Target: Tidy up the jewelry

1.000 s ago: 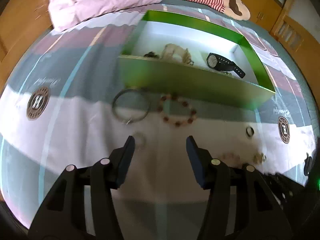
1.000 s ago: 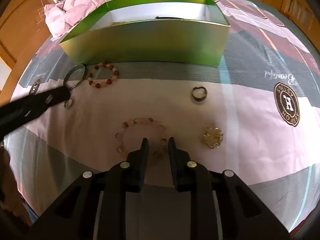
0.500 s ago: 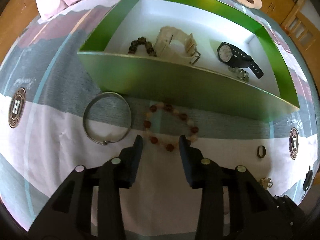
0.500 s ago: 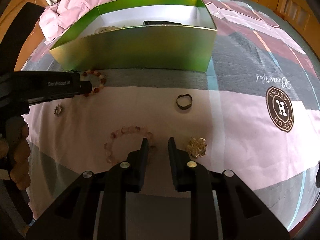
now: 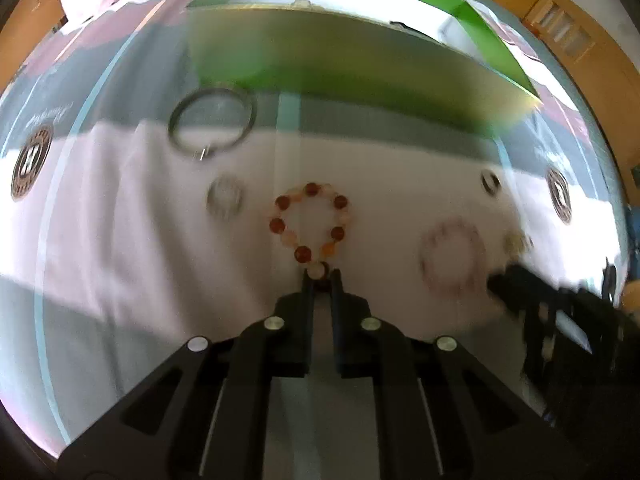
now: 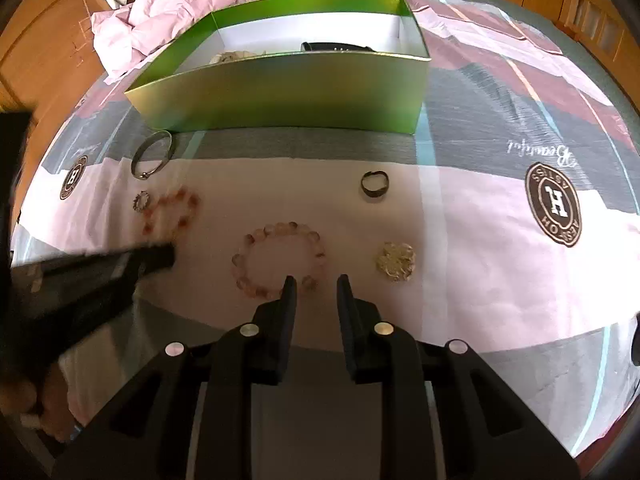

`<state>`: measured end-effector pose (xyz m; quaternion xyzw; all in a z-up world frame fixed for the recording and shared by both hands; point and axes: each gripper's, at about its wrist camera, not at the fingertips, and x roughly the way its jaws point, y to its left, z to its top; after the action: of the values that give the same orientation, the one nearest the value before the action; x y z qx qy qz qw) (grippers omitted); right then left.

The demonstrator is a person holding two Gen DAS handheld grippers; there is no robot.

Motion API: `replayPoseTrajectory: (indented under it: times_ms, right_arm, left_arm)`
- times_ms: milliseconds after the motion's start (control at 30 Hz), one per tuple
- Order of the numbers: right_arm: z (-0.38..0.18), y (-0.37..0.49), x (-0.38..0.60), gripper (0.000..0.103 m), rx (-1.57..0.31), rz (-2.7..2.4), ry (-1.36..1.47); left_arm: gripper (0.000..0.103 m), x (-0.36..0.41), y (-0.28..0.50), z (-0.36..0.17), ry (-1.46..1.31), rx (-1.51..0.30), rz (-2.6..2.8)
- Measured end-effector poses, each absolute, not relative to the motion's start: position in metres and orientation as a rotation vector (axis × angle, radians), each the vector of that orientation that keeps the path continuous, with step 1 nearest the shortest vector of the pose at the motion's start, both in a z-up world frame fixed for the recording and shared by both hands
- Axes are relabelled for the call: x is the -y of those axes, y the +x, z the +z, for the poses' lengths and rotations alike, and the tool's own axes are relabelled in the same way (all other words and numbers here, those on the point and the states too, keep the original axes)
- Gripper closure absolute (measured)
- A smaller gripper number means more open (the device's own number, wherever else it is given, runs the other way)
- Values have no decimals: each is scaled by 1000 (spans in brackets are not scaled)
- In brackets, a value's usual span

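Note:
My left gripper (image 5: 319, 274) is shut on the near bead of a red and cream bead bracelet (image 5: 310, 221), which hangs from it over the pink cloth; in the right wrist view that bracelet (image 6: 173, 213) is blurred. My right gripper (image 6: 314, 283) is open a little, its tips at the near edge of a pale pink bead bracelet (image 6: 280, 258) lying flat. The green box (image 6: 280, 92) stands behind and holds a black watch (image 6: 338, 47) and a cream watch (image 6: 234, 56).
On the cloth lie a silver bangle (image 6: 153, 154), a small sparkly ring (image 6: 141, 201), a dark ring (image 6: 374, 185) and a gold brooch (image 6: 395, 261). A pink blanket (image 6: 192, 12) and wooden furniture (image 6: 44, 52) lie beyond the box.
My left gripper closed on the red and cream bracelet and pulled it back away from the box. My right gripper shifted slightly right over the pale pink bracelet and opened slightly.

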<state>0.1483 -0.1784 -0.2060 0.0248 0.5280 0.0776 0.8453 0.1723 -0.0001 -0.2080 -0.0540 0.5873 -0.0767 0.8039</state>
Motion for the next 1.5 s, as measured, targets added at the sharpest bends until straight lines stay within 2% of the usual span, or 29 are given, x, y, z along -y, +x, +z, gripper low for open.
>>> replayPoseTrajectory:
  times_ms: [167,267,400,467,533,600,633,1067,1133,1300,1500]
  right_arm:
    - [-203,149,180,80,-1115,155,49]
    - [-206,152,174,80,-1119,145,37]
    - [-207,156,168,79,-1117,146,23]
    - [-205,156,166,79,-1099,151,8]
    - [-204,158,164,78,-1080,150,-10]
    - [-203,162,162,58,-1060,144,-33]
    - [-203,164,161,56,-1055,141,-43]
    - [-228,185,142,57,-1098,224,-177]
    - [-228,185,144,61,-1105,236,-160]
    - [-225,179,141,94,-1136,293,-117]
    - [-220,161,136,95,-1170,352,-90]
  left_arm:
    - [94,-17,145,-196,-118,-1224,-143]
    - [89,-22,152,-188,-103,-1189,-96]
    - [74,-23,160,-185,-87,-1170,-77]
    - [72,-24,161,-185,-85,-1162,-71]
    - [63,-25,161,-185,-89,-1153,-64]
    - [57,-26,162,-187,-85,-1140,-54]
    - [54,-27,162,-187,-79,-1136,-52]
    - [51,-27,166,-202,-7,-1152,-70]
    - [50,-25,166,-205,-3,-1160,-76]
    - [51,-25,165,-211,-4,-1178,-82]
    - [53,-28,161,-208,-13,-1175,-77]
